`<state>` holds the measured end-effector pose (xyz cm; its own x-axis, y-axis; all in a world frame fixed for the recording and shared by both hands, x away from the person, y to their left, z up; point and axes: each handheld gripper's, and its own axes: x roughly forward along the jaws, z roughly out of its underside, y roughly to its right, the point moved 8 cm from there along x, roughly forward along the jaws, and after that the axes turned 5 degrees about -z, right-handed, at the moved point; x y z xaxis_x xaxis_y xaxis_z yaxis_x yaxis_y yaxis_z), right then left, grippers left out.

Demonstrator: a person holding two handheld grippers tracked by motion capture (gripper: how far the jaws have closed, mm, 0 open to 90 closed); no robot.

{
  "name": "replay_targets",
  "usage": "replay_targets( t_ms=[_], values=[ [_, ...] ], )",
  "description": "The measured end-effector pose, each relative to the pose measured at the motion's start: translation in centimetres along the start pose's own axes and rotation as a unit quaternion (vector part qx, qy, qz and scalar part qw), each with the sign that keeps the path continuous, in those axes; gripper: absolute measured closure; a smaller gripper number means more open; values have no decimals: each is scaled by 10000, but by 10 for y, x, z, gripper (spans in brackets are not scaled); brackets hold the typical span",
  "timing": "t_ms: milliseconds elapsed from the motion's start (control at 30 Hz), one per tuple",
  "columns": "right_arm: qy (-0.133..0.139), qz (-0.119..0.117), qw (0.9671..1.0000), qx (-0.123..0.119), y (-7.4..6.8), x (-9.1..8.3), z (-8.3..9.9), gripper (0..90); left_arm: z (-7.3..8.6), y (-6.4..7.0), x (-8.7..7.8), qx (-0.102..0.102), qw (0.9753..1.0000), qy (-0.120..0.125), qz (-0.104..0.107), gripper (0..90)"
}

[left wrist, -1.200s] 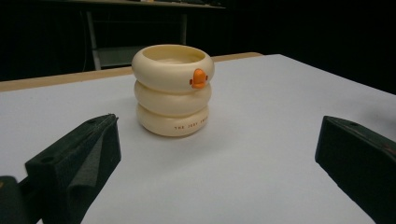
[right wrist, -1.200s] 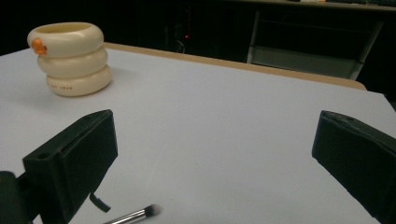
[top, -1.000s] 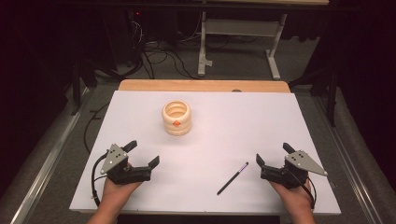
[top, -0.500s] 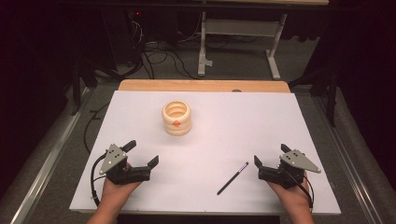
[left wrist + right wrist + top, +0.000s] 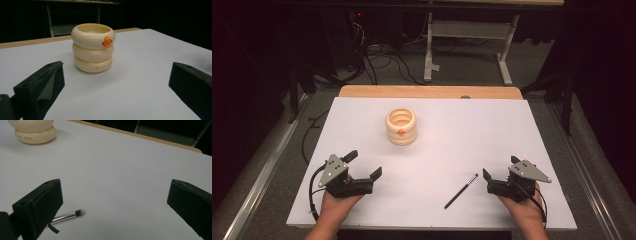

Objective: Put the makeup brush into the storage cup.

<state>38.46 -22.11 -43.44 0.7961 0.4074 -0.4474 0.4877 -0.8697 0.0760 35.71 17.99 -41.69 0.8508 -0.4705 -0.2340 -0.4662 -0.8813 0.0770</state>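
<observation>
A cream cup shaped like three stacked rings, with a small orange beak (image 5: 401,126), stands upright at the table's middle-left. A slim black make-up brush (image 5: 461,191) lies near the front edge, its pale tip pointing away. My left gripper (image 5: 364,164) rests open at the front left, aimed at the cup (image 5: 93,47), with nothing between its jaws (image 5: 116,67). My right gripper (image 5: 500,167) sits open just right of the brush. In the right gripper view the brush tip (image 5: 67,215) lies beside the left jaw, and the gripper (image 5: 115,183) holds nothing.
The white sheet (image 5: 492,130) covers a wooden table whose far edge (image 5: 432,91) shows as a tan strip. Beyond it are a dark floor, cables and a metal table frame (image 5: 472,30). The cup's base (image 5: 35,130) sits far off at the upper left of the right gripper view.
My right gripper has crept a little to the left, closer to the brush. The left gripper, cup and brush have stayed put.
</observation>
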Motion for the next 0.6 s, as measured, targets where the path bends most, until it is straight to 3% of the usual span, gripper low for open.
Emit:
replay_targets(
  t_ms=[600],
  values=[
    [-420,-34,9991,-9,0,7,10,14,0,1,0,-5,10000,-7,19,7]
  ],
)
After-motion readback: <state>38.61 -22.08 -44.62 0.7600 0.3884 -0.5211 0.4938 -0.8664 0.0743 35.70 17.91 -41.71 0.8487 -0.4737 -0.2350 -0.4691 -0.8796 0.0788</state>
